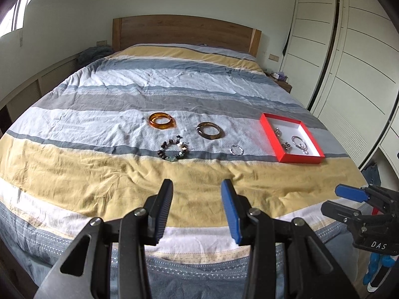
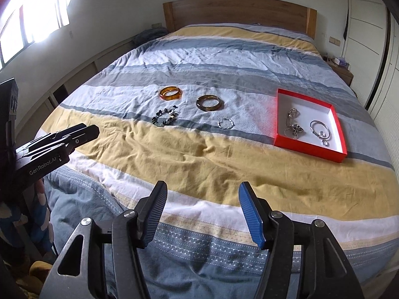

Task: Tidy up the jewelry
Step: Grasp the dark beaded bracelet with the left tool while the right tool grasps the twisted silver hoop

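A made bed (image 1: 129, 174) with a striped quilt in yellow, grey, blue and white fills both wrist views, seen from its foot toward a wooden headboard (image 1: 184, 31). Two hand-held grippers hover above the near end of the quilt, well short of the jewelry. The left gripper (image 1: 197, 214) has its jaws spread wide with nothing between them; the right gripper (image 2: 202, 214) is likewise wide apart and empty — a stance that suggests both are poised to reach, not carrying.

Four loose pieces lie on the quilt in a small cluster near the middle of the bed, apart from one another, probably spread out so each can be picked up singly. An amber bangle (image 1: 162, 120) lies farthest back on the left. A darker brown bangle (image 1: 210, 130) lies to its right. A beaded bracelet (image 1: 173, 150) of dark and pale stones sits nearer the foot, and a small silver bracelet (image 1: 236, 149) lies to its right, closest to the box.

On the right side of the bed sits a shallow red box (image 2: 279, 117) with a white interior, open-topped and lying flat. It already holds some silver-coloured jewelry — a tangled chain piece (image 2: 294, 124) on its left side, and a thin silver ring-shaped bracelet with charms (image 2: 320, 129) beside it. The far half of the box is bare. Judging by this, sorting is partly done, with four pieces left to move.
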Action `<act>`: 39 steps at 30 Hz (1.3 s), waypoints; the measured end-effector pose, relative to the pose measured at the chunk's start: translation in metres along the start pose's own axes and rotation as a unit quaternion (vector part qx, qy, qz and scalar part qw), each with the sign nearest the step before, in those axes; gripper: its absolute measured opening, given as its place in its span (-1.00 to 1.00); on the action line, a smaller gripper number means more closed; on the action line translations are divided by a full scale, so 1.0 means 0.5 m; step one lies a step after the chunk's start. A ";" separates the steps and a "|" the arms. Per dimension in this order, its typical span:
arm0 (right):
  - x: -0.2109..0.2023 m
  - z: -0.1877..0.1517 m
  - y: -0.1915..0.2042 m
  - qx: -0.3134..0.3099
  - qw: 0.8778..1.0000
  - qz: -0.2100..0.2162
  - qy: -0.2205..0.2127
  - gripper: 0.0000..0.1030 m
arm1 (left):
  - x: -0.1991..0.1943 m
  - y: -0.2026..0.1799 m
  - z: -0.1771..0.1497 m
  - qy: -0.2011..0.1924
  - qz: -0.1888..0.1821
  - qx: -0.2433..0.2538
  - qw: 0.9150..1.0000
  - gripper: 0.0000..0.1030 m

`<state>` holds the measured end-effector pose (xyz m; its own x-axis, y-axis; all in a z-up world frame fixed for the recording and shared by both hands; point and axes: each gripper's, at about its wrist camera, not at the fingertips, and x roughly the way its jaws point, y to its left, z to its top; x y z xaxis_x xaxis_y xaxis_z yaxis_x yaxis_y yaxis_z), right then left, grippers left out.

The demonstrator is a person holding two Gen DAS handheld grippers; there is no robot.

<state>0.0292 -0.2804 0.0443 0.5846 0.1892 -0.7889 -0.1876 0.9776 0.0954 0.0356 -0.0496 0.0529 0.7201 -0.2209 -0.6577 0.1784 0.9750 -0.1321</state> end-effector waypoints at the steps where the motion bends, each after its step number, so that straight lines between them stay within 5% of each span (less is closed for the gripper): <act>1: 0.006 0.001 0.004 -0.002 1.000 0.001 0.003 0.15 | 0.005 0.005 -0.001 0.003 0.001 -0.002 1.000 -0.26; 20: 0.145 0.018 0.000 -0.004 0.998 0.019 0.059 0.16 | 0.157 0.123 -0.042 0.099 0.013 -0.056 0.993 -0.26; 30: 0.282 0.099 -0.055 -0.003 0.997 0.038 0.064 0.19 | 0.298 0.131 0.044 0.098 -0.035 -0.053 0.993 0.05; 39: 0.428 0.182 -0.120 0.007 0.997 0.044 0.060 0.23 | 0.481 0.102 0.089 0.122 -0.006 -0.007 0.993 0.11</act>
<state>0.2373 -0.2903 -0.0750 0.4678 0.2632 -0.8437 -0.2224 0.9590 0.1759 0.2477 -0.0542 -0.0790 0.5346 -0.2216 -0.8156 0.1753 0.9731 -0.1495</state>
